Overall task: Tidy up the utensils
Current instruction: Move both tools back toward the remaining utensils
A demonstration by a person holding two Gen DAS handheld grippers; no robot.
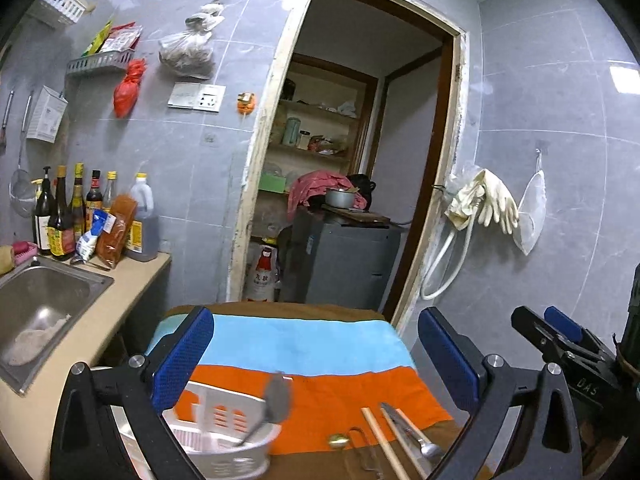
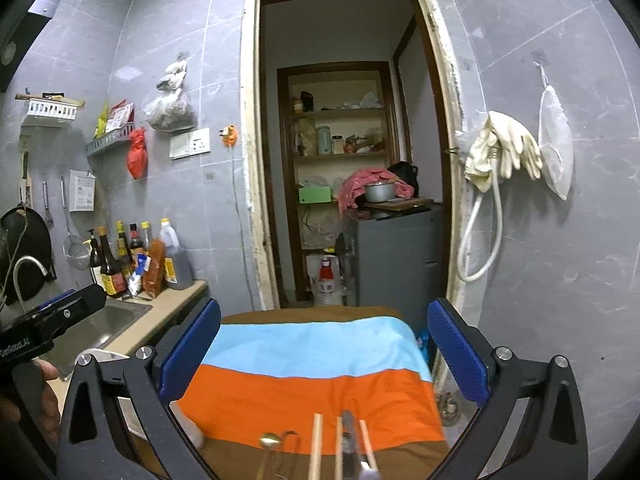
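Note:
A white slotted utensil basket stands at the near left of the table, on the orange and blue cloth. A dark spoon leans inside it. Wooden chopsticks, a metal spoon and a gold-tipped wire utensil lie on the cloth to the basket's right. My left gripper hangs open above them with nothing between its blue pads. In the right wrist view, the chopsticks and a metal utensil lie below my right gripper, which is open and empty.
A steel sink and sauce bottles line the counter on the left. Straight ahead a doorway opens onto a grey cabinet and shelves. Rubber gloves hang on the right wall. A hand holds the left gripper.

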